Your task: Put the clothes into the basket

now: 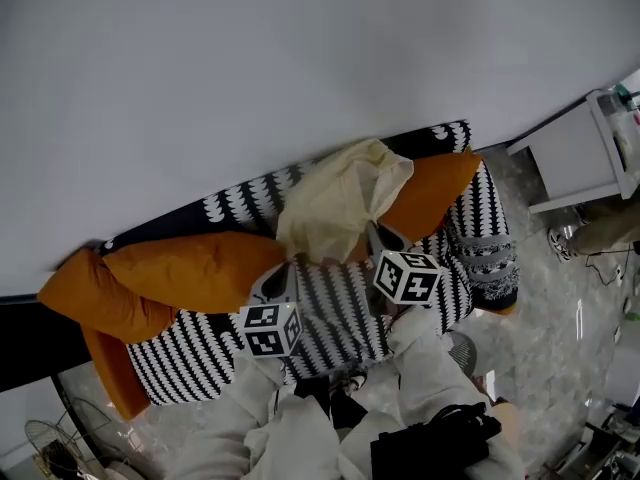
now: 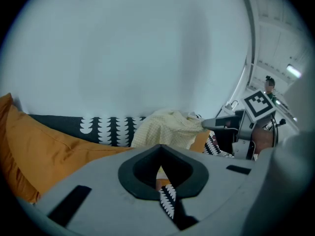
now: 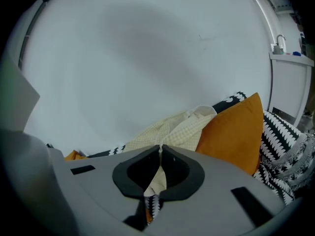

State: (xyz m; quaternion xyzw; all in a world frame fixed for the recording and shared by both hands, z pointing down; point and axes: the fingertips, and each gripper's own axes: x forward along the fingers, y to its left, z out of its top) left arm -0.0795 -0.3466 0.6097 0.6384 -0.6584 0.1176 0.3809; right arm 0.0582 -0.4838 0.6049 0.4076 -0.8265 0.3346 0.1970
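Orange cushions (image 1: pixel 190 268) lie along the left of the black-and-white patterned sofa (image 1: pixel 330 318). Just right of them the left gripper (image 1: pixel 286 268) points at the sofa back with its jaws drawn together; I cannot tell whether any cloth is caught between them. A pale yellow checked garment (image 1: pixel 335 203) is draped over the sofa back. The right gripper (image 1: pixel 374 232) is clamped on the garment's lower right edge, and a fold of the fabric hangs between its jaws. Another orange cushion (image 1: pixel 425 198) leans just beside it. A white cabinet (image 1: pixel 575 158) stands well apart at the far right.
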